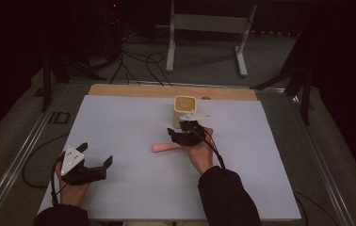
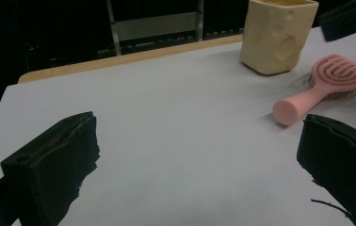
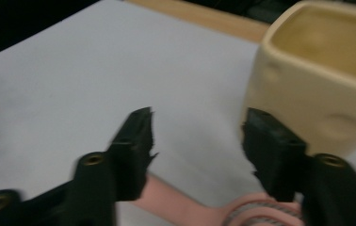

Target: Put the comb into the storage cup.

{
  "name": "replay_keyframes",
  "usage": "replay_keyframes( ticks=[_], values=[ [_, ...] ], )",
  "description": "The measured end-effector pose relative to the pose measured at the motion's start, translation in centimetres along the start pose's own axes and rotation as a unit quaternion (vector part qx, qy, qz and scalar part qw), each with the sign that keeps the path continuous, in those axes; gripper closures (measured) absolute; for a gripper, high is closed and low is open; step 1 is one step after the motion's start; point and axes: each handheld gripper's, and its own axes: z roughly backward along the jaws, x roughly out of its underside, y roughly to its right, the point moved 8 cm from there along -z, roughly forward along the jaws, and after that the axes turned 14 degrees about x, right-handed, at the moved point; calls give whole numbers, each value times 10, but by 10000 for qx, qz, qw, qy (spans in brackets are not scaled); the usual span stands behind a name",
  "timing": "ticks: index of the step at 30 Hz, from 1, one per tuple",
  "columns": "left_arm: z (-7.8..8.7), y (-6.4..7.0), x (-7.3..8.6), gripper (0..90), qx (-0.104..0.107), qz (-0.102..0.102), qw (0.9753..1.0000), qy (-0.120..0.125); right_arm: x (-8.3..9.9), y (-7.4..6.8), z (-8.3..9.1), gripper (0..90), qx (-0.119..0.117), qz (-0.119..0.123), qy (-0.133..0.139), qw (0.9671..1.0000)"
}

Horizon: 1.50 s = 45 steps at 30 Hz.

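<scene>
Pale worktop (image 1: 119,122): right tongs (image 3: 197,141) gape over the pink hairbrush (image 2: 329,82), left tongs (image 2: 199,155) idle open; closing carelessly could knock the yellow cup (image 3: 317,75)

The left gripper (image 1: 95,155) rested low at the near left of the table, jaws spread wide, held from behind by the left hand (image 1: 70,190). The right gripper (image 1: 182,132) reached forward mid-table, jaws parted, the right hand (image 1: 200,150) and dark sleeve (image 1: 225,197) behind it
</scene>
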Motion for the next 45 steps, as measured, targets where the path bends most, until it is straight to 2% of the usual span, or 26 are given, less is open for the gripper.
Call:
replay_keyframes(
  ticks=[4, 6, 7, 9, 17, 20, 24, 25, 26, 35, 37, 40, 43, 45],
  values=[
    [0, 0, 0, 0, 5, -3, 10000, -4, 7, -8, -10, 751, -121, 130, -174, 9997],
    [0, 0, 0, 0, 10, -4, 10000, -4, 9, -11, -13, 877, -111, 221, -223, 9994],
    [0, 0, 0, 0, 8, -6, 10000, -7, 10, -13, -15, 897, -77, 249, -244, 9994],
    [0, -1, 0, 0, 6, 0, 10000, -4, 12, -15, -18, 900, -106, 263, -317, 9991],
    [-1, 0, 1, 0, 19, 3, 10000, -23, 19, -21, -32, 900, 51, 417, -623, 9972],
    [-1, 0, 1, 0, 24, 10, 10000, -27, 26, -21, -40, 900, 161, 656, -801, 9945],
    [-1, -1, 1, 0, 20, 8, 10000, -32, 33, -20, -46, 900, 221, 715, -1017, 9920],
    [-1, -1, 2, 0, 21, 10, 10000, -33, 39, -20, -48, 900, 285, 807, -1171, 9894],
    [-1, -1, 2, 0, 20, 13, 10000, -39, 41, -20, -48, 900, 310, 837, -1236, 9883],
    [-1, 0, 2, 0, 25, 10, 10000, -40, 53, -15, -34, 900, 425, 1032, -1531, 9819],
    [-1, 0, 2, 0, 26, 10, 10000, -39, 55, -14, -33, 900, 426, 1076, -1529, 9814],
    [-1, 0, 2, 0, 26, 6, 10000, -53, 59, -16, -24, 900, 449, 1280, -1563, 9783],
    [-2, 1, 2, 0, 31, 4, 10000, -61, 62, -19, -17, 900, 361, 1398, -1572, 9770],
    [-1, 0, 2, 0, 32, 5, 10000, -61, 64, -22, -13, 900, 270, 1404, -1564, 9773]
  ],
)
